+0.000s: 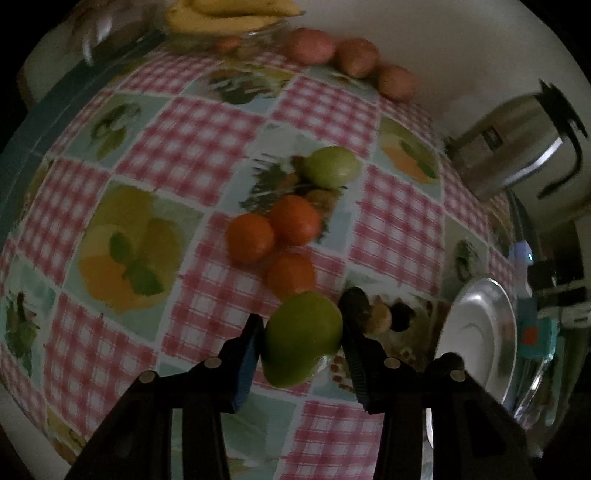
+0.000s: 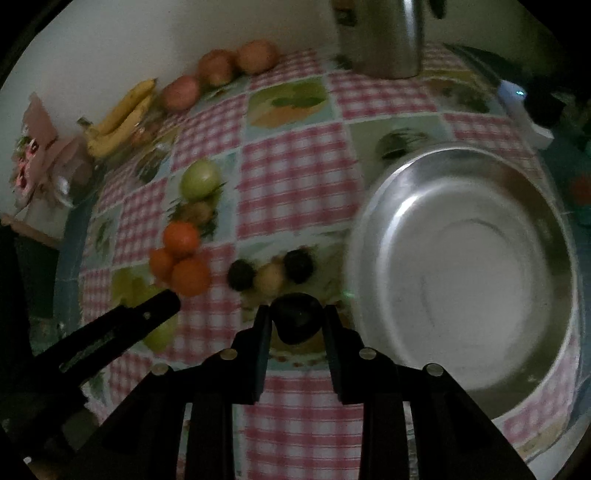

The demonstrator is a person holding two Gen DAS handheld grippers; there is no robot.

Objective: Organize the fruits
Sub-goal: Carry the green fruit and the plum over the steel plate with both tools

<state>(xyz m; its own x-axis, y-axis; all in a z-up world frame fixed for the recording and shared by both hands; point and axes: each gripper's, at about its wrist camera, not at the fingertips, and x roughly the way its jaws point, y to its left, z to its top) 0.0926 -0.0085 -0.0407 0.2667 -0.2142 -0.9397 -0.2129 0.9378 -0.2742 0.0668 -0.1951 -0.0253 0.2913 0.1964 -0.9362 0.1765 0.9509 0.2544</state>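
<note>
My left gripper [image 1: 303,338] is shut on a green apple [image 1: 301,339], held just above the tablecloth; from the right wrist view the left gripper [image 2: 110,336] shows at the left with the apple [image 2: 160,334] partly hidden. My right gripper [image 2: 297,321] is shut on a dark round fruit [image 2: 297,321]. Three oranges [image 1: 284,240] [image 2: 181,262] lie clustered mid-table. A second green apple [image 1: 332,166] [image 2: 199,179] lies beyond them. Two dark fruits [image 2: 242,275] and a yellowish one [image 2: 269,280] lie ahead of my right gripper. A steel bowl [image 2: 373,236] [image 1: 506,325] stands empty at the right.
Three reddish apples [image 1: 351,59] [image 2: 218,68] and bananas [image 1: 225,16] [image 2: 120,116] line the back wall. A steel kettle [image 1: 517,144] [image 2: 384,37] stands at the back right. A white device with a blue light [image 2: 517,99] sits by the table's right edge.
</note>
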